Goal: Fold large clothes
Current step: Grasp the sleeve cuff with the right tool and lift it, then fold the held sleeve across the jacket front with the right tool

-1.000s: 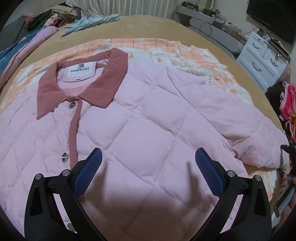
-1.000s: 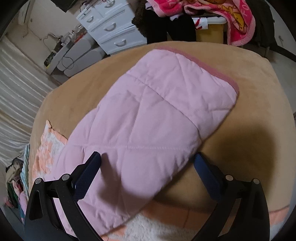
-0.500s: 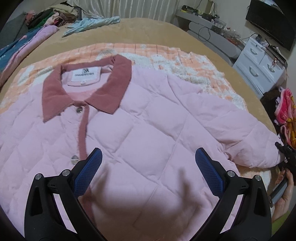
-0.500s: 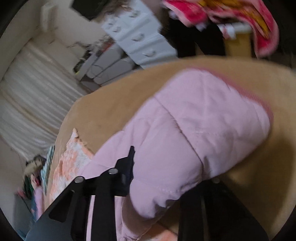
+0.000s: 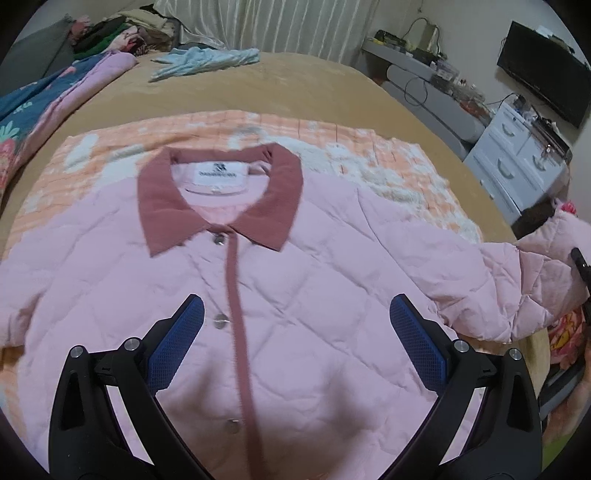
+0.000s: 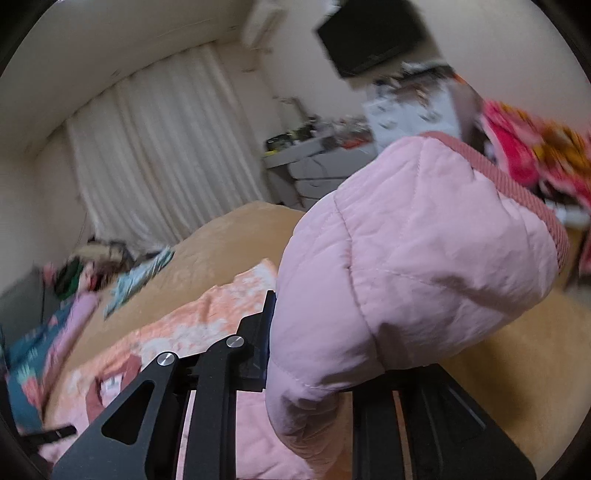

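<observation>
A pink quilted jacket (image 5: 295, 280) with a dusty-red collar (image 5: 221, 206) and button placket lies face up on an orange-and-white blanket (image 5: 369, 147). Above its lower front hovers my left gripper (image 5: 295, 332), open, with nothing between its blue pads (image 5: 177, 339). The jacket's sleeve (image 6: 417, 251) with its ribbed red cuff (image 6: 517, 188) is lifted off the bed, and my right gripper (image 6: 314, 354) is shut on it. In the left wrist view the raised sleeve (image 5: 535, 280) shows at the far right.
The tan bedspread (image 5: 295, 88) carries a light-blue garment (image 5: 207, 61) and a clothes pile (image 5: 122, 33) at its far end. A floral quilt (image 5: 33, 118) lies at the left. White drawers (image 5: 517, 166), a TV (image 5: 543, 66) and a pink-red blanket (image 6: 535, 155) stand right of the bed.
My right gripper shut on the sleeve and lifted it off the bed, rolling as it rose. My left gripper rose and drew back, so more of the jacket shows.
</observation>
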